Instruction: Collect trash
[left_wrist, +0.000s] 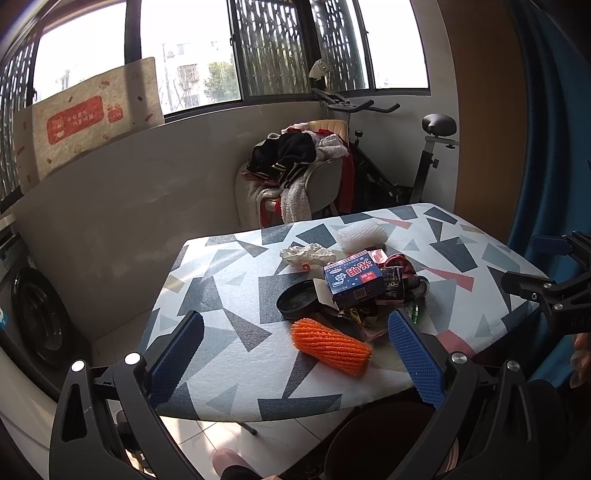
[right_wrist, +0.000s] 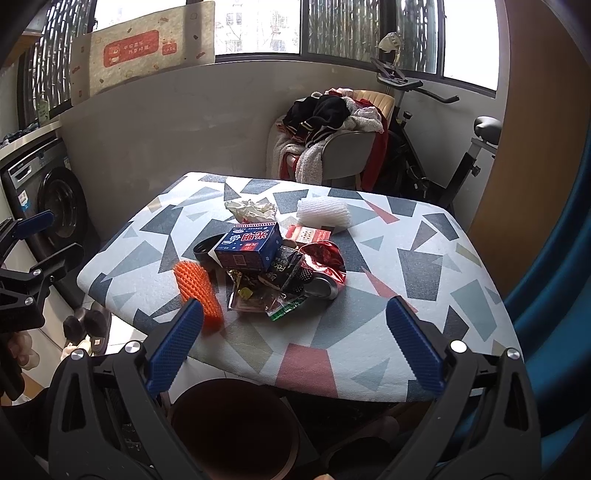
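On the patterned table (right_wrist: 424, 258) sits the trash pile: blue carton (right_wrist: 248, 246) on top, orange foam net (right_wrist: 197, 291) at the near-left edge, white foam net (right_wrist: 322, 211) and crumpled tissue (right_wrist: 251, 209) behind, crushed red can (right_wrist: 323, 266) and wrappers (right_wrist: 266, 297) mixed in, labels unreadable. A black lid (left_wrist: 297, 299) is half hidden under the carton. Left gripper (left_wrist: 295, 354) and right gripper (right_wrist: 291, 343) both hang spread wide, holding nothing, short of the pile. Below the table edge, a dark bin (right_wrist: 236, 432) is partly cut off.
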